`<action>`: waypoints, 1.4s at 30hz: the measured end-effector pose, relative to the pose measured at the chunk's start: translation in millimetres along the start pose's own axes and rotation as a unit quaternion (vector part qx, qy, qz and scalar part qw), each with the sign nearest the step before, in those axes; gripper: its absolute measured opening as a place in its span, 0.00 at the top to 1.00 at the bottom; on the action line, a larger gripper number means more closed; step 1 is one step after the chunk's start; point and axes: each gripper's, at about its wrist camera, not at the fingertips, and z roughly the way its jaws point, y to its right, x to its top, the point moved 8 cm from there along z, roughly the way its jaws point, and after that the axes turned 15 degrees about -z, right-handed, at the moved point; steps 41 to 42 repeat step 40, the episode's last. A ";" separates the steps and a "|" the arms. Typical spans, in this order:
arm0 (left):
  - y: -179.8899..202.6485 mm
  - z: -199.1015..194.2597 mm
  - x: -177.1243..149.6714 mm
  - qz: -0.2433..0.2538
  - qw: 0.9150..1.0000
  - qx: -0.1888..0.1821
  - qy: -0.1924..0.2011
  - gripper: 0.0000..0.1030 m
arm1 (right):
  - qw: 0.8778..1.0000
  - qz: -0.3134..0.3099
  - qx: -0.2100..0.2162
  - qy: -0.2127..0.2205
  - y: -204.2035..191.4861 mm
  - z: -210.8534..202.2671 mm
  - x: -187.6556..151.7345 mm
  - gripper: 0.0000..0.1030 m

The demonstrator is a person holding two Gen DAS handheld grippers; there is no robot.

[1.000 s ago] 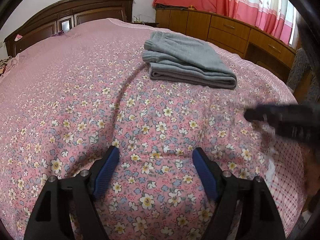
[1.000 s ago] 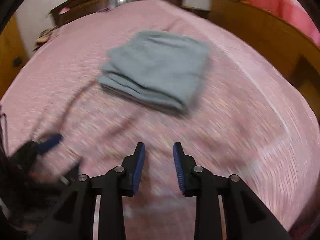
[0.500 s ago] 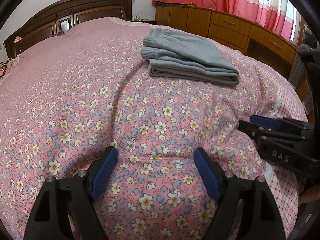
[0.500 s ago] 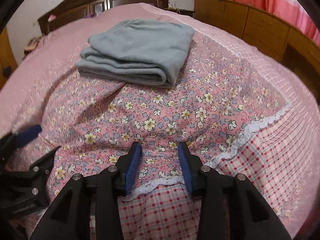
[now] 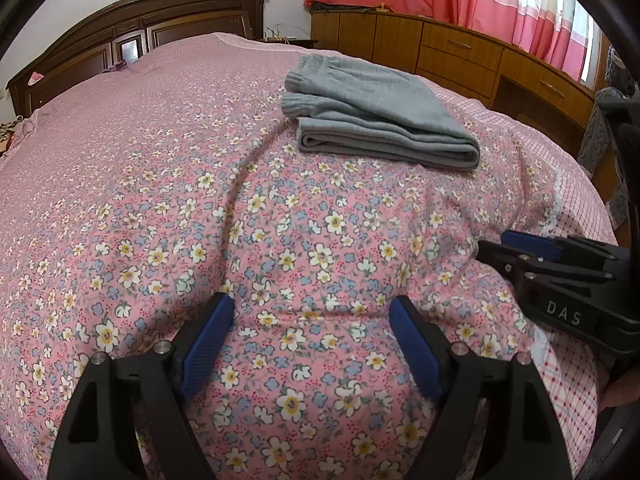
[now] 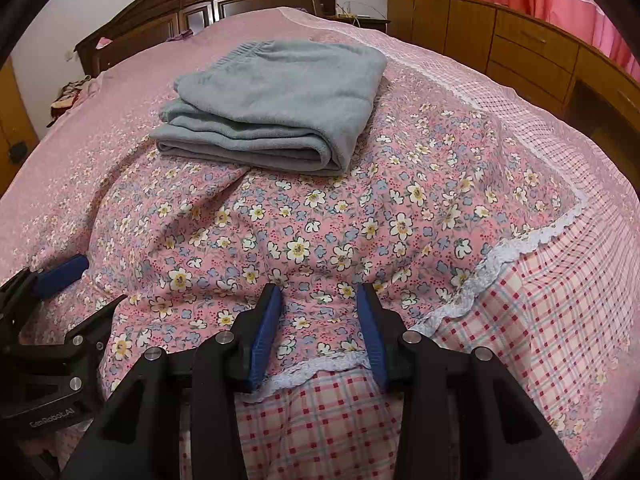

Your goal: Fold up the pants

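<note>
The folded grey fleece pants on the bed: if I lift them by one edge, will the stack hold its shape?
Probably not. The folded grey fleece pants look soft and limp, with loose layers showing at the near edge, so they would likely sag and unfold. They seem light. On the wrinkled pink floral bedspread, a push would likely bunch them rather than slide them.

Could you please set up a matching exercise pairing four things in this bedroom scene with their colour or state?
Things:
1. pants
2. bedspread
3. left gripper
4. headboard

Descriptions:
a. dark brown wood
b. grey, folded into a stack
c. jaws wide apart, nothing between them but the bed cover below
d. pink with small flowers

Pairs: 1-b, 2-d, 3-c, 4-a
</note>
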 end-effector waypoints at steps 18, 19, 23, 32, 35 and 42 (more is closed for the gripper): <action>0.6 -0.2 -0.6 0.002 1.000 0.003 0.003 0.19 | 1.000 0.000 0.001 0.000 -1.2 0.7 0.6 0.60; 0.0 -0.3 -0.3 0.002 1.000 0.003 0.003 0.19 | 1.000 0.000 0.001 0.000 -1.2 0.7 0.6 0.60; -0.1 -0.3 -0.9 0.001 1.000 0.003 0.003 0.19 | 1.000 0.000 0.001 0.000 -1.2 0.7 0.8 0.60; -0.6 -1.0 -1.1 0.001 1.000 0.002 0.003 0.18 | 1.000 0.000 0.001 0.000 -1.0 1.0 0.4 0.60; -1.1 -0.9 -0.6 0.001 1.000 0.002 0.003 0.18 | 1.000 0.000 0.000 0.000 -1.0 0.9 0.4 0.60; -1.8 0.1 -0.1 0.001 1.000 0.002 0.002 0.18 | 1.000 -0.003 -0.001 0.000 -1.8 1.6 1.3 0.60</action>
